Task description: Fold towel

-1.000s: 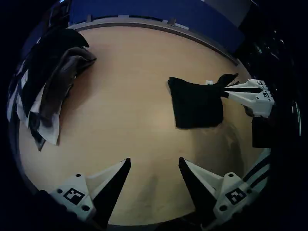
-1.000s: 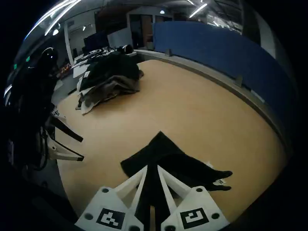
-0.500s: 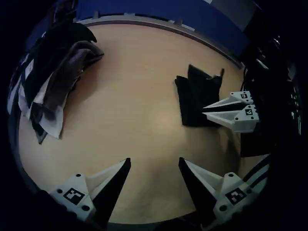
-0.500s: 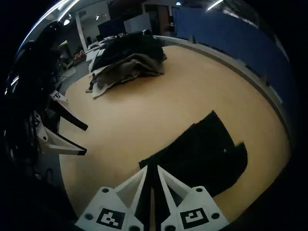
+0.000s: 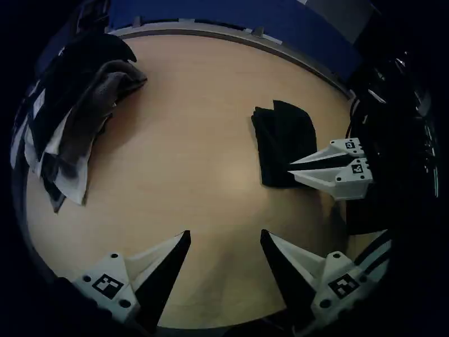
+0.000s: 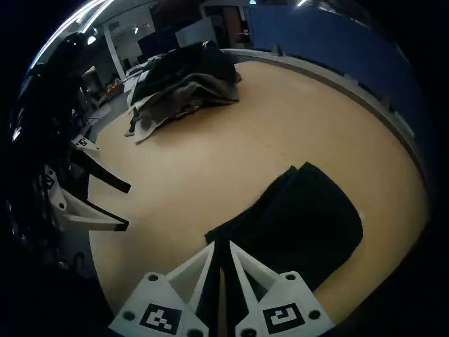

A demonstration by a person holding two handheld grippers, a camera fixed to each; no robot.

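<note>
Towel point(image 5: 283, 143) work at a pale wooden table point(image 5: 196, 140). Clamping the black cloth's near edge with the right gripper point(image 6: 221, 247), fingers drawn almost together, leaving just a slit between them. Seeing, in the right gripper view, the folded towel lying flat on the wood directly beyond those fingertips, spreading away to the right, with layered edges stacking along its left side. Seeing it in the left gripper view as a narrow dark rectangle, lying right of the table's middle, with the right gripper's white fingers point(image 5: 334, 181) coming in from the side and touching its right-hand edge.

Holding the left gripper point(image 5: 224, 233) released, fingers spread wide, grasping nothing, pointing across bare wood and staying well apart from the towel. Catching that open gripper at the left edge of the right gripper view too, hanging by the table's near rim.

Showing a heap of dark and grey-brown clothes point(image 5: 73, 112) sitting at the far corner of the table, well apart from the towel. Showing a blue partition point(image 5: 252, 17) running along the table's far side.
</note>
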